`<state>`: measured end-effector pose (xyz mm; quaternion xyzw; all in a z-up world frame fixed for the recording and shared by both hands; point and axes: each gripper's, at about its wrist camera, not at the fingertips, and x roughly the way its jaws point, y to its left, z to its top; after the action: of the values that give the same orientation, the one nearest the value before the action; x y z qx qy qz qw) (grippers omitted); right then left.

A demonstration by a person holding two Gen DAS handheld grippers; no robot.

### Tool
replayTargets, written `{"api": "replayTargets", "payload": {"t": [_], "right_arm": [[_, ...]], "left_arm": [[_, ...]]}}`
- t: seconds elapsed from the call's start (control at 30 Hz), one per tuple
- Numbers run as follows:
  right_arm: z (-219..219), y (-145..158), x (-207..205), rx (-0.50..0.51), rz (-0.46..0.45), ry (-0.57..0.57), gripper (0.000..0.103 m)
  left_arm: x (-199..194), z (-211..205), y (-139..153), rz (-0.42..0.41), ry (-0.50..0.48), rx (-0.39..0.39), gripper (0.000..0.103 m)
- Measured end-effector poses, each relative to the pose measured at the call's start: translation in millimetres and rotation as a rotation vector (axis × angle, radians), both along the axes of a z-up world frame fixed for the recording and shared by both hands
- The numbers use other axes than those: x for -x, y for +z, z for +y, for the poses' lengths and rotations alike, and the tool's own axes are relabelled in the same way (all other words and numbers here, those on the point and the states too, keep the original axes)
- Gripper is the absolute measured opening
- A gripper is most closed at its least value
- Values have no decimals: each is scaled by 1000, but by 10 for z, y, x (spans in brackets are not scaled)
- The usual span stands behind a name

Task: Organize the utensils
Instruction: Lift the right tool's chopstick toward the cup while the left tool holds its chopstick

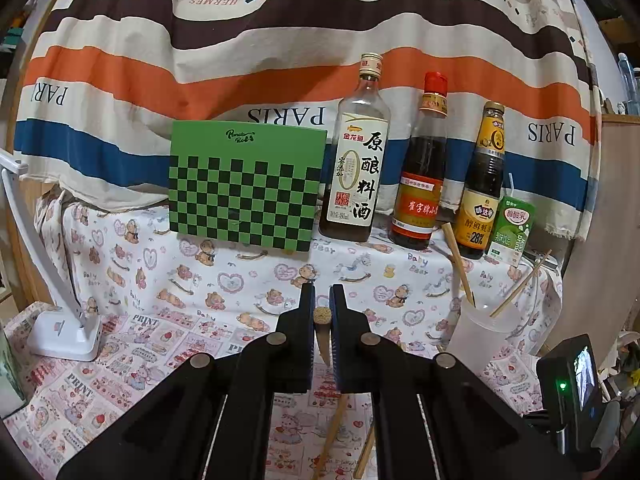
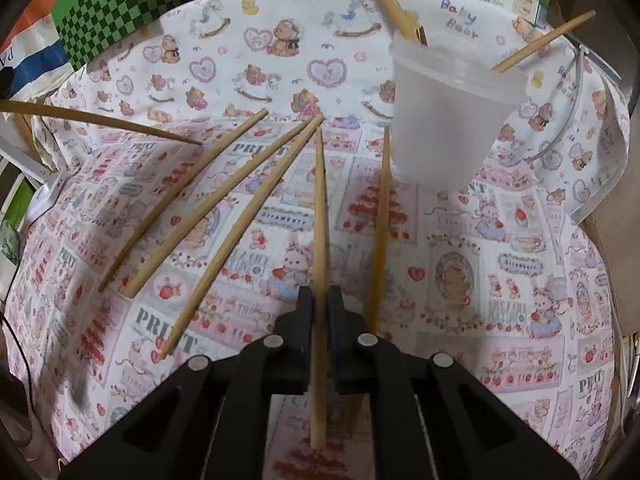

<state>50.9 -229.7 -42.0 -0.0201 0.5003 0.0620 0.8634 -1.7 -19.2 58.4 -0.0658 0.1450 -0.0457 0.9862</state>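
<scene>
Chopsticks (image 2: 320, 216), "Baby Bear" cloth (image 2: 456, 16), "PARIS" curtain (image 1: 286, 117)

Worktop (image 2: 460, 216) under a printed bear-and-strawberry cloth. Ahead-left of the right hand-held gripper (image 2: 320, 300), three loose chopsticks (image 2: 208, 216) lie fanned; one more (image 2: 380, 220) just right. Translucent cup (image 2: 444, 120) ahead-right. Green checkered box (image 1: 244, 188), three sauce bottles (image 1: 420, 180), drink carton (image 1: 510, 228) far back.

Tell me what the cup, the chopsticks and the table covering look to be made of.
Cup: likely plastic, frosted and translucent; a ridged rim and cloudy walls show.
Chopsticks: probably bamboo or wood, matte pale tan, unpainted; the cut end of one in the left gripper looks fibrous.
Table covering: printed fabric, matte; it folds and drapes at the edge.
</scene>
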Motion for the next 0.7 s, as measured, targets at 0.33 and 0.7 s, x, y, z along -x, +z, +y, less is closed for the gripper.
{"api": "replayTargets", "payload": {"t": [0.33,0.7], "right_arm": [[-55,394,209,-47,-238,-6,7],[-189,917,553,-164,-585,-24,6]], "left_arm": [[-18,15,-6,4,1,-2,6],[-20,37,-4,6,2,8,6]]}}
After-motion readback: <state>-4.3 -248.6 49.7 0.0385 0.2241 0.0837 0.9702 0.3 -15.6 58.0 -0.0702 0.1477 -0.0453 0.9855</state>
